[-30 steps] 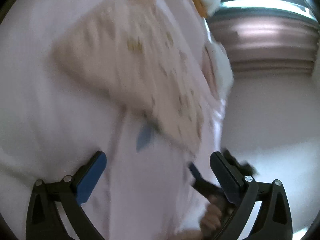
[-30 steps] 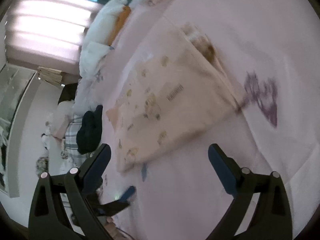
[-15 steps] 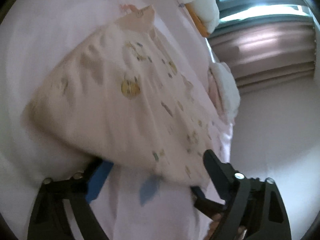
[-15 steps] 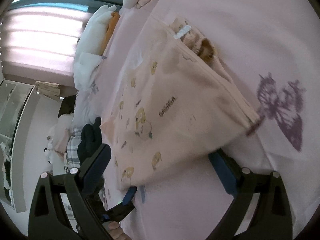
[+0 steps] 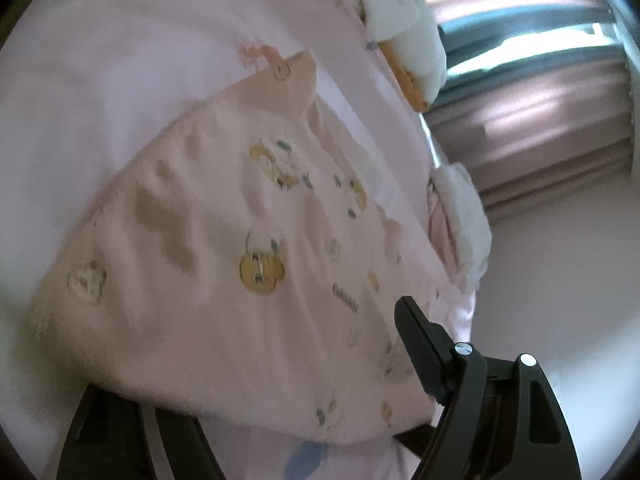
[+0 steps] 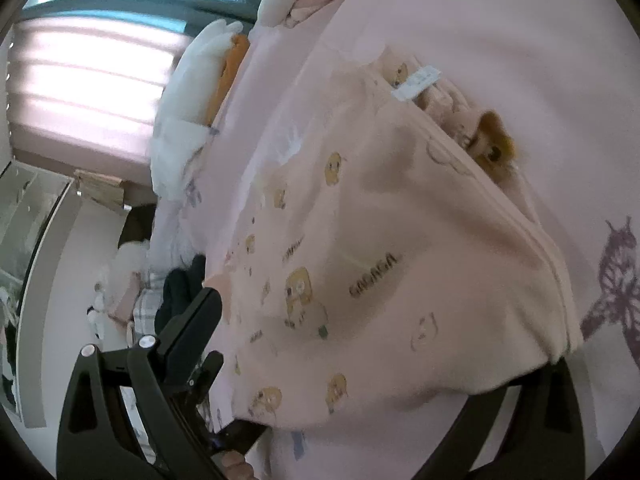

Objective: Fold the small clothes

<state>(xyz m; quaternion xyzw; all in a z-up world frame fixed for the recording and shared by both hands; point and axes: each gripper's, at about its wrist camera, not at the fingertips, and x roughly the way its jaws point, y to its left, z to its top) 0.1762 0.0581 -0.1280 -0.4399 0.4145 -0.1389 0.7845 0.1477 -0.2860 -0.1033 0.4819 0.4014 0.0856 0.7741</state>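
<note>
A small pale pink garment (image 5: pixel 240 220) printed with little bears lies on the pink bed sheet (image 5: pixel 100 60). A white label and a brown furry patch show at its far end (image 6: pixel 492 148). My left gripper (image 5: pixel 256 348) is at its near edge, jaws closing around the cloth. The right finger (image 5: pixel 420 344) shows beside the fabric and the left one is hidden under it. My right gripper (image 6: pixel 384 332) stands wide at the same edge, with its left finger (image 6: pixel 200 320) bare and its right finger covered by cloth. One of the left gripper's fingers (image 6: pixel 240 434) shows low in the right wrist view.
White and orange pillows (image 5: pixel 408 28) lie at the head of the bed, below a window blind (image 5: pixel 540 100). A purple butterfly print (image 6: pixel 616 280) marks the sheet. A black cloth (image 6: pixel 180 292) and plaid fabric lie off the bed's side, near a white shelf (image 6: pixel 36 240).
Both grippers have moved forward to the garment, and its near edge now covers one finger of each. The left jaws have narrowed.
</note>
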